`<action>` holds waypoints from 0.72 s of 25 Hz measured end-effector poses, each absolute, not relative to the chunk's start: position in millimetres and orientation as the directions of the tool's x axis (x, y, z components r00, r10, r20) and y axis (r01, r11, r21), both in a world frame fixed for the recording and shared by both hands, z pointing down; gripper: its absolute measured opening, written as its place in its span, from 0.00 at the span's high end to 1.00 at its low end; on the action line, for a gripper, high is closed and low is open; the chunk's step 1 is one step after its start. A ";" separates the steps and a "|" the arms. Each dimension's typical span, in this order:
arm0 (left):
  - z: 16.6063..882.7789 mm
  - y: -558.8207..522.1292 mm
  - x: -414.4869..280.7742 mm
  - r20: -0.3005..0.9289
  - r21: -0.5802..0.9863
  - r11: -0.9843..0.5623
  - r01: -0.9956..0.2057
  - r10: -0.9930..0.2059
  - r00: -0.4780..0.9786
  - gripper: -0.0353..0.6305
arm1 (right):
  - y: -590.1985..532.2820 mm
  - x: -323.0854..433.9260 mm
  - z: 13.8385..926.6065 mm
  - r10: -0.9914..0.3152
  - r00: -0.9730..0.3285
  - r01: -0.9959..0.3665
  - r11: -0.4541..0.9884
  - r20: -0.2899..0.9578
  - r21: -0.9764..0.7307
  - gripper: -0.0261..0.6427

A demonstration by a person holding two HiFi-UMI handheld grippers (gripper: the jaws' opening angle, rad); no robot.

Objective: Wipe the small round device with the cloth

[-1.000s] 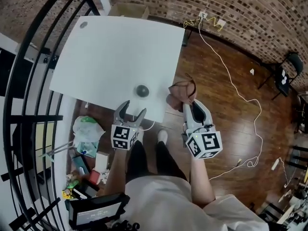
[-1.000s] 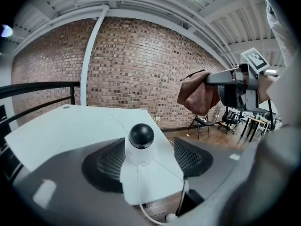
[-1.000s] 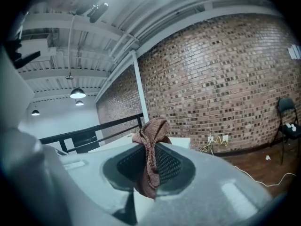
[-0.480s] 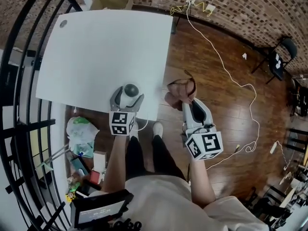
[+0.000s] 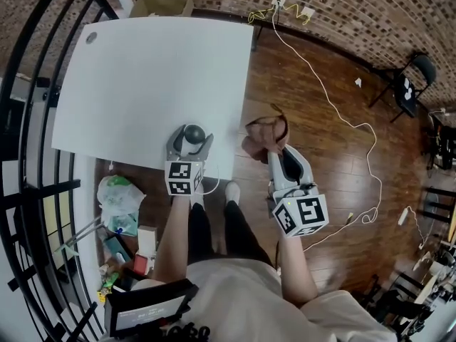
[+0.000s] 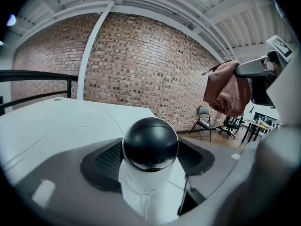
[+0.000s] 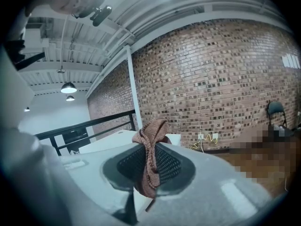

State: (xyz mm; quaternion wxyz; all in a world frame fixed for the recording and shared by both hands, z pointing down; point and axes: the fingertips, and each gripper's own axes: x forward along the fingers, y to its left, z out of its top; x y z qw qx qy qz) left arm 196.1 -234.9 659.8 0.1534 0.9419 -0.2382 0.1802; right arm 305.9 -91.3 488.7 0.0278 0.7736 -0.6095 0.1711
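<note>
The small round device (image 5: 192, 134), a black dome on a white body, stands near the front edge of the white table (image 5: 142, 70). My left gripper (image 5: 190, 139) has just been closing around the device (image 6: 150, 145). Its two pads (image 6: 106, 159) now rest against the device's sides. To the right of the table, my right gripper (image 5: 274, 148) hangs over the wooden floor, shut on a bunched reddish-brown cloth (image 5: 265, 135). That cloth (image 7: 149, 159) is pinched between the right gripper's (image 7: 148, 166) pads. The cloth (image 6: 228, 88) also shows at upper right in the left gripper view.
A white cable (image 5: 210, 186) hangs off the table edge by the device. A black railing (image 5: 28, 120) runs along the left. A plastic bag and clutter (image 5: 117, 194) lie on the floor below the table. A long cord (image 5: 342, 130), a chair (image 5: 410, 84) and a carton (image 5: 162, 6) lie farther off.
My left gripper moved forward from short of the table edge until the device stood between its jaws, then narrowed on it. The right gripper with the cloth stayed put.
</note>
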 end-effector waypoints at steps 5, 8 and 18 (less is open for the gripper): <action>659.4 -235.1 203.0 0.439 0.221 -0.864 -0.453 -0.326 0.837 0.38 | -96.7 301.9 484.0 -0.938 0.183 -0.956 -0.240 0.295 -0.167 0.90; 646.1 -230.1 208.8 0.443 0.219 -0.888 -0.405 -0.279 0.852 0.38 | -104.4 301.4 474.3 -0.946 0.143 -0.962 -0.202 0.292 -0.182 0.90; 514.2 -193.7 207.6 0.323 0.136 -0.984 -0.117 -0.068 0.944 0.38 | -194.1 243.2 374.3 -0.845 -0.505 -0.823 0.410 0.176 -0.394 0.90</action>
